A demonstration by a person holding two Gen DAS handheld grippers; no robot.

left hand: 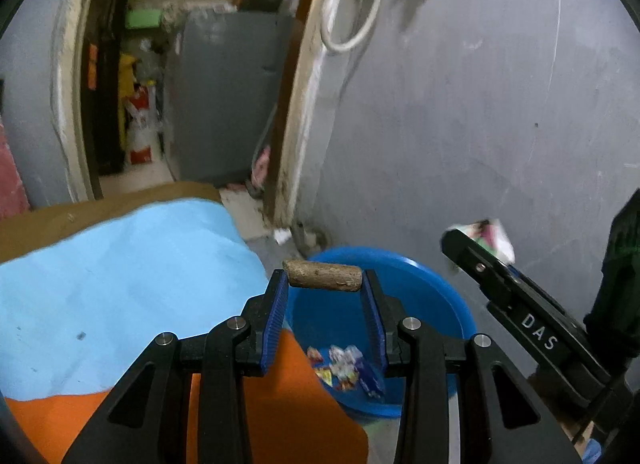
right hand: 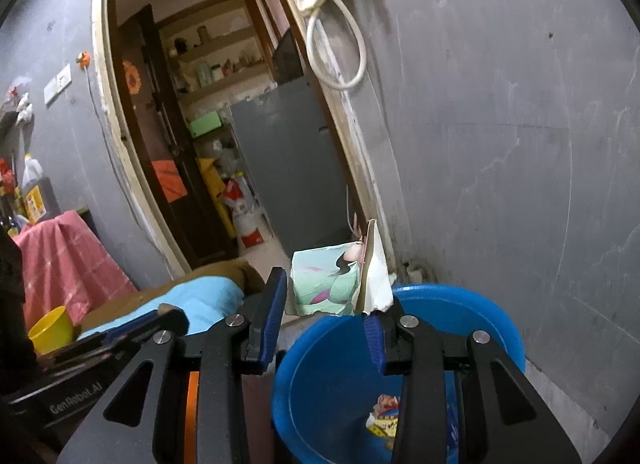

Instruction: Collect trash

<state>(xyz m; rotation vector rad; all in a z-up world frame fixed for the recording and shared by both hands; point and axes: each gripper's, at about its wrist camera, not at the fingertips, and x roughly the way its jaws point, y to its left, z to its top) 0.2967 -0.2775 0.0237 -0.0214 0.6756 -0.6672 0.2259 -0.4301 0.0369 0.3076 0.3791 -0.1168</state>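
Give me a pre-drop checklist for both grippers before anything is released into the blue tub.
1. Left gripper grips the brown roll by its ends: ok.
2. Roll above the blue tub: ok, judging from the left wrist view.
3. Right gripper grips the printed paper scrap: ok.
4. Scrap over the tub opening: cannot tell; it sits near the far rim.
5. Tub has room: ok, only a few wrappers at the bottom.
6. Grippers apart from each other: ok.
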